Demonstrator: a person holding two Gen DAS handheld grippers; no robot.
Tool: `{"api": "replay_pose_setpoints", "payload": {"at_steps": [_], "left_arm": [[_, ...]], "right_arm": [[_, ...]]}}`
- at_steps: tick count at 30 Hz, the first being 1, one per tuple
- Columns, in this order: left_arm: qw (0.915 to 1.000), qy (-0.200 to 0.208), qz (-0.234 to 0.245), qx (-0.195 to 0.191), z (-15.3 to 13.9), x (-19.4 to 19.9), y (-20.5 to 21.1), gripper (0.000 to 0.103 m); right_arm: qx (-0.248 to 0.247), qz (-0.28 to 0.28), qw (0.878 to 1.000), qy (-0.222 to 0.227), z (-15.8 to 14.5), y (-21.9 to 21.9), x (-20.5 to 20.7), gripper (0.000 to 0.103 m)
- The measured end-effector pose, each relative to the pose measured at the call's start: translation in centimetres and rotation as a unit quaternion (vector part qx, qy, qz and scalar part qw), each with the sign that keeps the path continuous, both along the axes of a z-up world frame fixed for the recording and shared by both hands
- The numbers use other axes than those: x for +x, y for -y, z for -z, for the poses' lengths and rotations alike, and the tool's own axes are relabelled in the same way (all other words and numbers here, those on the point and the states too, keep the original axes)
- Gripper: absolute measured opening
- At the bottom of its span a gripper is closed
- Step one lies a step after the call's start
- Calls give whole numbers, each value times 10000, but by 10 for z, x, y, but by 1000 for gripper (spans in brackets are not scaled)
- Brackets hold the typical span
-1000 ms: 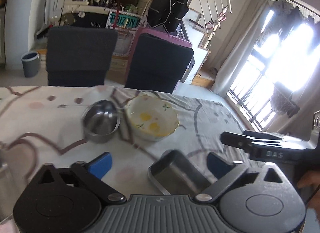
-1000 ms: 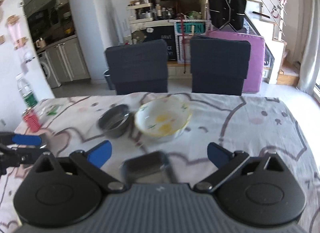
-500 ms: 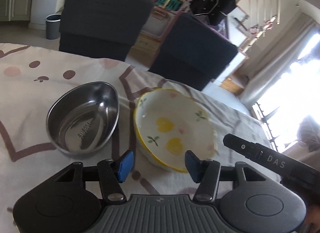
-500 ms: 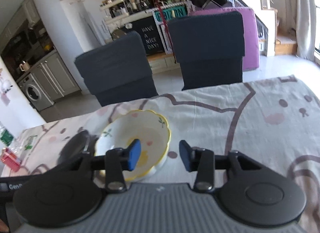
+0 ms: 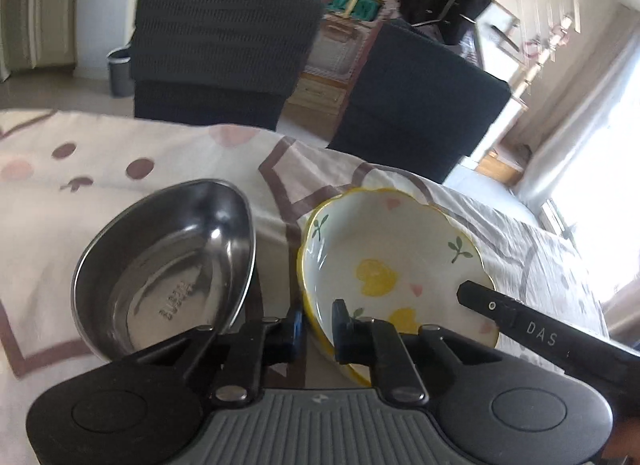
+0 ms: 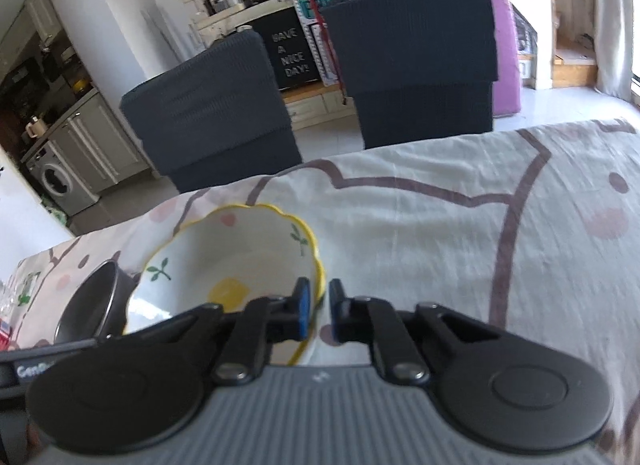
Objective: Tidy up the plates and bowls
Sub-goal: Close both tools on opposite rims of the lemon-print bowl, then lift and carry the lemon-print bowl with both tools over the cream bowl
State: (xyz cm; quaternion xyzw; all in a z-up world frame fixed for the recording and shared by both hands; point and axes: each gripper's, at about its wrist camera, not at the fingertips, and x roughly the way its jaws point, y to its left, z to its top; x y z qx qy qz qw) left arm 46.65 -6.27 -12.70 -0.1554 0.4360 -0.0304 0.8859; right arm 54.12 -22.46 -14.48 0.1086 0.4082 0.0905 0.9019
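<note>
A white ceramic bowl [image 5: 392,261] with a yellow scalloped rim and yellow hearts sits on the tablecloth. A steel bowl [image 5: 164,265] stands just left of it. My left gripper [image 5: 316,325] is shut on the ceramic bowl's near left rim, one finger inside and one outside. My right gripper [image 6: 318,311] is shut on the same bowl [image 6: 236,265] at its right rim. The steel bowl [image 6: 90,305] shows at the left edge of the right wrist view. The right gripper's body [image 5: 532,329] shows beyond the bowl in the left wrist view.
The table [image 6: 460,233] has a white cloth with brown cartoon outlines. Two dark chairs [image 5: 224,53] stand at its far side. A red can [image 6: 4,329] and small items sit at the table's left edge.
Both grippers moved forward from a steel rectangular dish to the ceramic bowl and closed from wide open onto its rim, left on the left side, right on the right side.
</note>
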Motion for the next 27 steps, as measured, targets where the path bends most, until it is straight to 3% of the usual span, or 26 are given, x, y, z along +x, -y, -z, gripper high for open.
{"api": "replay_pose_setpoints", "payload": {"at_steps": [2, 6, 12, 22, 27], "left_arm": [[9999, -6, 105, 74, -1, -2, 0, 15], [9999, 2, 144, 86, -5, -7, 5, 14], [9990, 221, 364, 163, -35, -28, 16, 14], [9965, 566, 601, 152, -100, -104, 18, 14], [9956, 611, 699, 152, -118, -150, 11, 14]], "right_arm": [[-159, -51, 9999, 37, -1, -3, -2, 10], [-5, 71, 10000, -44, -6, 3, -11, 10], [-214, 152, 9996, 134, -36, 8, -40, 11], [-410, 287, 9985, 241, -101, 7, -121, 12], [-188, 379, 9987, 274, -126, 8, -167, 12]]}}
